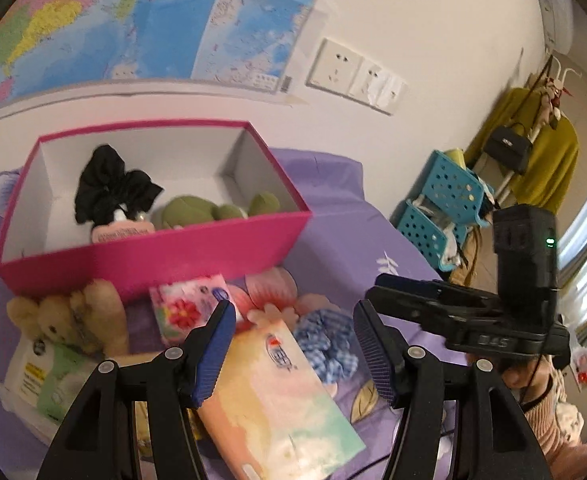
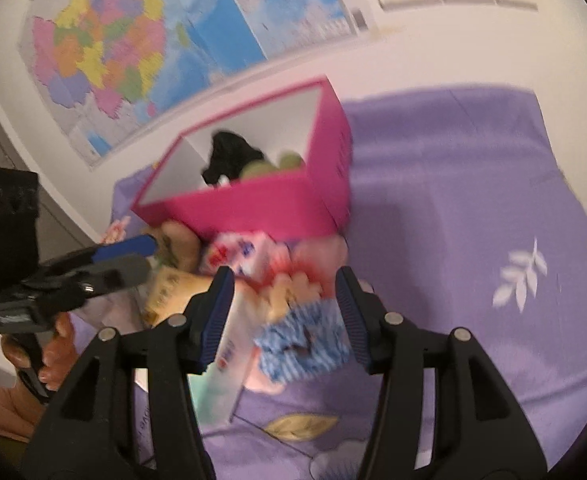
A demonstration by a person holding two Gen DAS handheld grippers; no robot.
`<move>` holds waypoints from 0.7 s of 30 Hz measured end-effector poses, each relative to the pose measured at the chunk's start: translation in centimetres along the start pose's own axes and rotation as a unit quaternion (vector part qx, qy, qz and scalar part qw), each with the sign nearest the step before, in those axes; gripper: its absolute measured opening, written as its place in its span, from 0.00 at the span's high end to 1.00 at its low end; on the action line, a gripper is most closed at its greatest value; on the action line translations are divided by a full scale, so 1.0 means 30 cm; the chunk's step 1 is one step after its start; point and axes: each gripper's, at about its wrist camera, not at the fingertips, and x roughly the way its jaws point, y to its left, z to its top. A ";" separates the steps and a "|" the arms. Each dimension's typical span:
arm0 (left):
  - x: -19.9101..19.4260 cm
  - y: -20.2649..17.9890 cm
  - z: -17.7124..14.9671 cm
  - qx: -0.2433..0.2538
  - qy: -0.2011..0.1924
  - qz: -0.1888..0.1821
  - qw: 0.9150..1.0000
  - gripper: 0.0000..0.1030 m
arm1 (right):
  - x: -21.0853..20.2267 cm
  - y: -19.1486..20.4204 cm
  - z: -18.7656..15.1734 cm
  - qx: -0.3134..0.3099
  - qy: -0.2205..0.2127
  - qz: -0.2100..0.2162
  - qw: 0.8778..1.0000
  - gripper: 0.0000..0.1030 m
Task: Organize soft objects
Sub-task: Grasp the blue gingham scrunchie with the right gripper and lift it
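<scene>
A pink cardboard box [image 1: 153, 248] on a purple bedsheet [image 2: 473, 208] holds a black scrunchie [image 1: 109, 184] and green plush toy [image 1: 197, 212]. Near it lie tissue packs [image 1: 277, 392], a tan teddy [image 1: 61, 320] and a blue gingham scrunchie [image 2: 301, 344], unclamped between the open right gripper [image 2: 285, 316]. The left gripper [image 1: 293, 352] hangs open, empty.

Bedroom: purple bedsheet [image 1: 345, 240], clothes rack [image 1: 533, 160]

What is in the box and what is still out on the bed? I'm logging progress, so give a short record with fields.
box: pink box, open, on purple sheet
in box: black scrunchie, green plush, pink packet
outside: bear, floral pack, tissue pack, blue scrunchie
left gripper: open, empty
right gripper: open, above blue scrunchie
</scene>
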 end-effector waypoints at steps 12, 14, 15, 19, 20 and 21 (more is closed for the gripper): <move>0.057 -0.060 -0.076 0.038 0.031 -0.016 0.999 0.40 | 0.107 -0.054 -0.091 0.025 0.038 -0.032 0.998 0.47; 0.068 -0.076 -0.082 0.045 0.037 -0.019 0.998 0.40 | 0.122 -0.049 -0.092 0.022 0.039 -0.032 0.999 0.47; 0.074 -0.084 -0.083 0.047 0.039 -0.022 0.998 0.40 | 0.134 -0.049 -0.093 0.020 0.044 -0.035 0.998 0.47; 0.088 -0.100 -0.086 0.056 0.046 -0.030 0.997 0.41 | 0.178 -0.073 -0.106 0.026 0.059 -0.038 0.997 0.76; 0.091 -0.103 -0.087 0.057 0.047 -0.032 0.997 0.41 | 0.180 -0.076 -0.110 0.027 0.058 -0.041 0.997 0.82; 0.093 -0.103 -0.088 0.057 0.048 -0.033 0.997 0.41 | 0.180 -0.080 -0.112 0.027 0.058 -0.040 0.997 0.87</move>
